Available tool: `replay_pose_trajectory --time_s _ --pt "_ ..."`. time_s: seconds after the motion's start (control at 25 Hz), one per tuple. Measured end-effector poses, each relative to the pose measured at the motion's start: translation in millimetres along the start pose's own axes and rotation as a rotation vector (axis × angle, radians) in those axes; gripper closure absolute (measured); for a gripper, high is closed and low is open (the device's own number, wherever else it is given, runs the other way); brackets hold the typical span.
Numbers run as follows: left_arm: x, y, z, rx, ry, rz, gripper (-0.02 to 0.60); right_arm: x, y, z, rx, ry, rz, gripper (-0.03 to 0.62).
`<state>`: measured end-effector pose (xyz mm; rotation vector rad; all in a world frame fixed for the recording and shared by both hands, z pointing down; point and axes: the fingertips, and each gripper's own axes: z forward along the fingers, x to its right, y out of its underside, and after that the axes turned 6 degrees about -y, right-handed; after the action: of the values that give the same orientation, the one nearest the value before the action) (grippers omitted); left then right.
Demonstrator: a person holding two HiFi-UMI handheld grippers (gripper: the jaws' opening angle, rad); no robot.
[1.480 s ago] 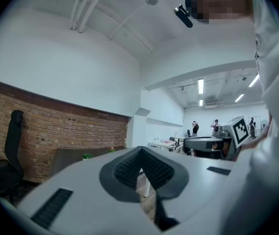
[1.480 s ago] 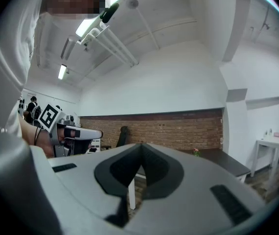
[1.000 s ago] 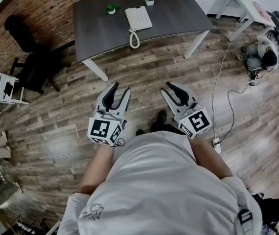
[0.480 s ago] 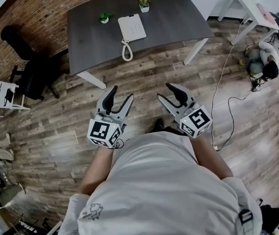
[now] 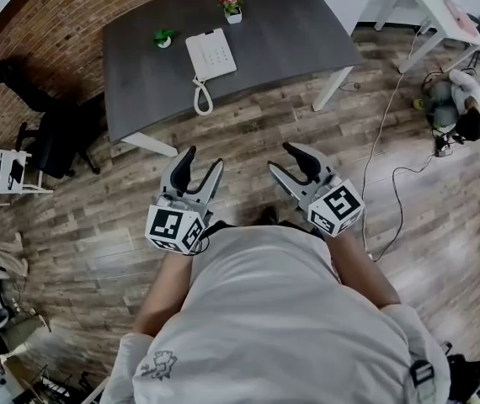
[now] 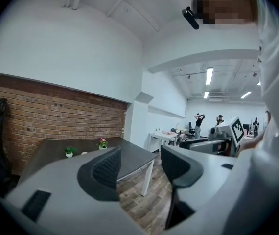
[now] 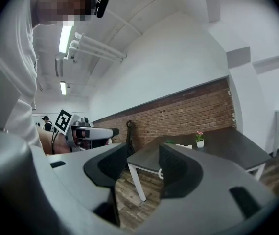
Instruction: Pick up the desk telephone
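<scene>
left hand-held gripper (image 5: 205,156) and right hand-held gripper (image 5: 278,157) gape empty; pots (image 5: 234,18) by the desk telephone (image 5: 210,55) hold plants (image 5: 163,34).

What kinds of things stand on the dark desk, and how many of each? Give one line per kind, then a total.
Telephone: 1
Potted plants: 2 (green one, pink-flowered one)
Total: 3
</scene>
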<state>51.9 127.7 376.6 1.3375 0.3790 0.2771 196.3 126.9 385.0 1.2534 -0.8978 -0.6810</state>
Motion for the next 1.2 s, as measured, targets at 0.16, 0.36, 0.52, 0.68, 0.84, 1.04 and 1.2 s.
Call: replay_pose_trajectory --time_s 0.16,0.36,0.52,0.68,0.84,1.04,1.2 --pt "-1.8 0.9 12.9 -0.003 -0.007 0.002 0.311 11.9 5.8 2.4 -0.004 -0.009 0.021 0.401" --pt "-11.1 -1.4 29.9 0.003 -0.005 -0.003 0.328 24.0 6.4 9.5 -0.012 -0.002 0.027 0.400" --pt "-22.0 -6.5 54.6 0.006 0.031 -0.002 0.327 40.4 2.5 22.5 -0.012 0.026 0.028 0.401" --pt "-35.6 -12.5 84.2 0.012 0.073 -0.004 0.327 57.2 0.0 37.6 -0.016 0.056 0.029 0.401" --pt "-55.9 -23.3 111.6 0.018 0.118 0.005 0.327 78.0 -6.1 62.5 -0.023 0.087 0.033 0.401" --pt "-104.8 -35.6 134.2 0.022 0.147 -0.007 0.327 89.4 -17.8 110.5 -0.034 0.112 0.024 0.401" --pt "-145.7 -44.3 147.5 0.024 0.171 -0.018 0.327 95.0 -23.0 152.2 -0.046 0.130 0.025 0.401"
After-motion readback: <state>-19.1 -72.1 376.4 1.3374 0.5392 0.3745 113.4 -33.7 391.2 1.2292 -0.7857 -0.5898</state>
